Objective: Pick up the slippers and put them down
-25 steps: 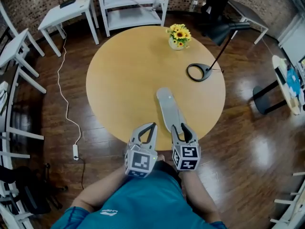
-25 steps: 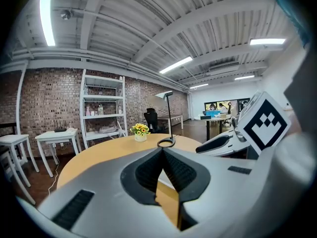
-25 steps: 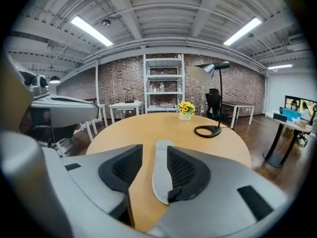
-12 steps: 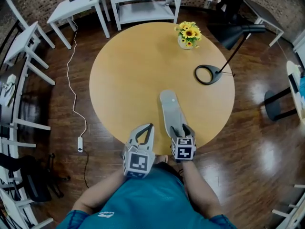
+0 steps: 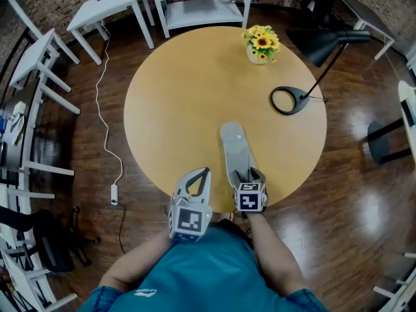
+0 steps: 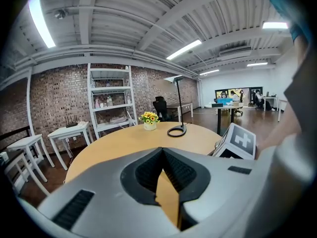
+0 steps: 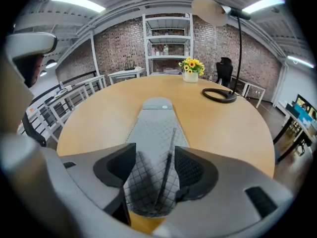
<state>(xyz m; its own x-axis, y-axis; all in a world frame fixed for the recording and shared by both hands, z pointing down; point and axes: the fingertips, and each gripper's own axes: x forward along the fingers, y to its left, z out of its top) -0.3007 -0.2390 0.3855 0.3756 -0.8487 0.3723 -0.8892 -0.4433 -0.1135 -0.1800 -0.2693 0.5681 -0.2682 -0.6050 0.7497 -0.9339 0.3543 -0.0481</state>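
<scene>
One grey quilted slipper [image 5: 233, 149] lies lengthwise on the round wooden table [image 5: 175, 90], its near end at the table's front edge. My right gripper [image 5: 247, 173] sits over that near end. Its jaws have just been opening and now stand wide, with the slipper's strap [image 7: 163, 175] between them. In the right gripper view the slipper [image 7: 156, 125] runs straight away from the right gripper [image 7: 154, 168]. My left gripper [image 5: 206, 171] hovers at the table's edge, left of the slipper, tips together and nothing in it. In its own view the left gripper [image 6: 162, 151] faces the bare tabletop.
A pot of sunflowers [image 5: 261, 45] stands at the table's far side and a black desk lamp with a ring base [image 5: 291, 100] at the right. White shelves [image 5: 201, 5] and side tables [image 5: 107, 5] stand beyond, and a white cable [image 5: 104, 109] trails on the floor at left.
The right gripper has sunk toward the table with the slipper's near end, and its jaws have spread apart. The left gripper has drifted slightly.
</scene>
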